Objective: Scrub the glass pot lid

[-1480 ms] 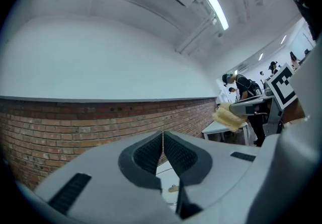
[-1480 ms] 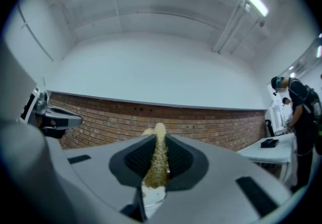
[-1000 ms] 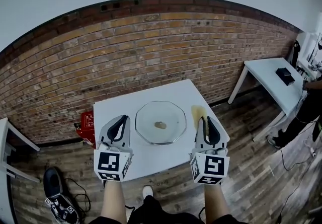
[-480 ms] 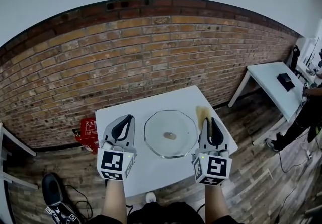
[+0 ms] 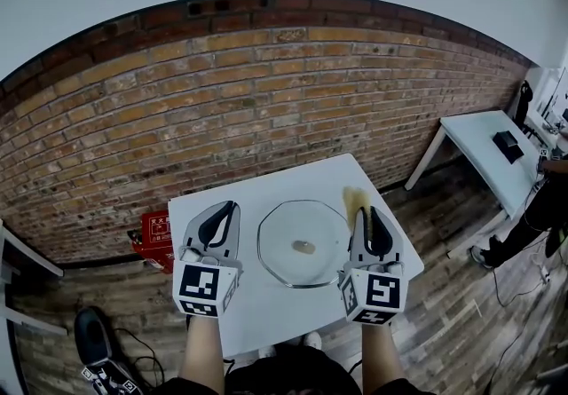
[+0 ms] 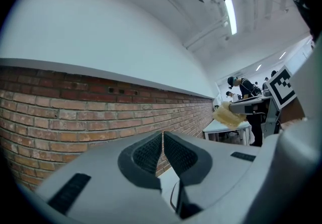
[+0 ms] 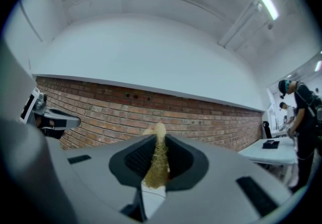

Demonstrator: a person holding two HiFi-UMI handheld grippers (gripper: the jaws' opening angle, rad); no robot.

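The round clear glass pot lid [image 5: 302, 242] lies mid white counter [image 5: 266, 309] between the empty, pressed-together left fingers [image 5: 214, 225] and the right fingers [image 5: 374, 234], which pinch a yellow scrub sponge [image 5: 354, 200].

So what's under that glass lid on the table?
Only the white table shows through the glass lid. The brown patch at its centre may be its knob or dirt; whether it sits above or below the glass is unclear.

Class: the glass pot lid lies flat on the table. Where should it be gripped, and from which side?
Probably the knob at the centre of the glass pot lid, from above with the left tongs, shut and empty: the rim lies low on the table, and the right tongs hold the sponge.
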